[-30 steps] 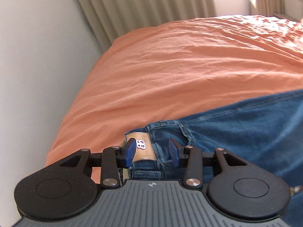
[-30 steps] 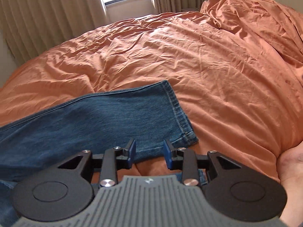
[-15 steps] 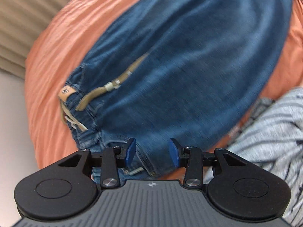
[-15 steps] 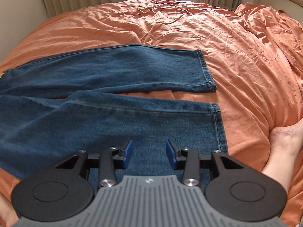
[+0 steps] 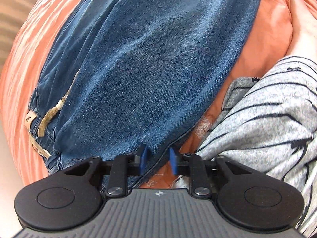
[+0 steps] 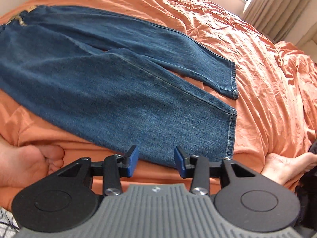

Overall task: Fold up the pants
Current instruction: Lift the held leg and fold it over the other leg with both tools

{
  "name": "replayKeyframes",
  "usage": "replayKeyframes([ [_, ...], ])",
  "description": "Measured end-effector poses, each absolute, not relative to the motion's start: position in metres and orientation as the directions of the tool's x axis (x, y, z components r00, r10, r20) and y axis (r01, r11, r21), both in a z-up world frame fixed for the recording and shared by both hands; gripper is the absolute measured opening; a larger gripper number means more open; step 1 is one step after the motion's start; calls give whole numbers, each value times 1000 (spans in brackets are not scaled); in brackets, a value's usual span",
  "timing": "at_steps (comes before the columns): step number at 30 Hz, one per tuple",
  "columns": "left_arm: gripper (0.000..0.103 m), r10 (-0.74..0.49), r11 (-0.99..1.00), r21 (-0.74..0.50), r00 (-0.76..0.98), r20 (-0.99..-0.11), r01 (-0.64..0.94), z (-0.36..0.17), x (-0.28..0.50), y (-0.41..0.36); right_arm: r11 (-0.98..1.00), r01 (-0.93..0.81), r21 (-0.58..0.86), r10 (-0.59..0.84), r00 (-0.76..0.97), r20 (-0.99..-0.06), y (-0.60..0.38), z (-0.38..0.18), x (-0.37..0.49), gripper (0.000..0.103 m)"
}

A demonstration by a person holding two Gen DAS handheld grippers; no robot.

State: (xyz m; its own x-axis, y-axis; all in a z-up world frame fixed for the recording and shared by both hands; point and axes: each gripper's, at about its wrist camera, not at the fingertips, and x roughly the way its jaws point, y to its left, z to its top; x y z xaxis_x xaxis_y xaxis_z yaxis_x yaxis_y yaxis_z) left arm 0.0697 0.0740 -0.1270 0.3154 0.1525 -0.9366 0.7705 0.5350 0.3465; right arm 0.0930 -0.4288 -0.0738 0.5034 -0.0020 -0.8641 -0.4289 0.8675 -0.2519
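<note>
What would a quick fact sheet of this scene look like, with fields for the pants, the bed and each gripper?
pants: blue jeans spread flat, both legs apart, unfolded
surface: orange bedsheet, wrinkled
waist: tan drawstring showing
left gripper: open, denim edge between its fingers
right gripper: open, just short of the near leg's edge
nearby: grey striped garment beside the jeans

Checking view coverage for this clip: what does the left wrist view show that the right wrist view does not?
Left wrist only: the tan drawstring up close, the waistband label, and a grey striped garment.
Right wrist only: both leg hems, a curtained window and bare feet.
Both: the jeans flat on the orange bedsheet, with open jaws at their near edge.
</note>
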Motion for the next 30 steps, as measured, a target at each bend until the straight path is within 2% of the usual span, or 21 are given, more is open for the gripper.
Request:
replayKeyframes([
  [1,10,154,534,368,341,-927,761,-127,66,73,840,-463,-283,-13,504,-864,-426,-76,87,37],
  [2,4,158,538,397,374,-914,744,-126,61,72,811,-495,-311,-23,504,-864,-424,-79,83,37],
  [4,2,148,579,429,429,-891,693,-120,55,74,748,-555,-365,-41,510,-859,-419,-84,77,37],
  [8,1,98,736,442,565,-819,513,-83,57,83,580,-637,-507,-116,552,-826,-413,-106,69,39],
  [12,1,71,856,380,649,-758,350,-53,63,90,412,-656,-633,-221,602,-767,-413,-138,70,39],
  [15,2,64,910,324,684,-727,260,-41,71,97,372,-631,-680,-262,632,-729,-419,-152,73,39],
  [20,2,60,969,219,744,-666,118,-20,88,98,311,-608,-731,-187,715,-674,-402,-156,52,39],
  [25,0,93,982,188,794,-601,28,5,105,99,273,-558,-784,-80,798,-597,-365,-157,34,39],
  [28,0,96,985,170,808,-581,5,21,116,104,262,-538,-801,-102,810,-578,-352,-171,39,39],
  [30,0,91,983,182,795,-600,24,22,120,103,243,-537,-808,-140,805,-577,-357,-182,47,39],
])
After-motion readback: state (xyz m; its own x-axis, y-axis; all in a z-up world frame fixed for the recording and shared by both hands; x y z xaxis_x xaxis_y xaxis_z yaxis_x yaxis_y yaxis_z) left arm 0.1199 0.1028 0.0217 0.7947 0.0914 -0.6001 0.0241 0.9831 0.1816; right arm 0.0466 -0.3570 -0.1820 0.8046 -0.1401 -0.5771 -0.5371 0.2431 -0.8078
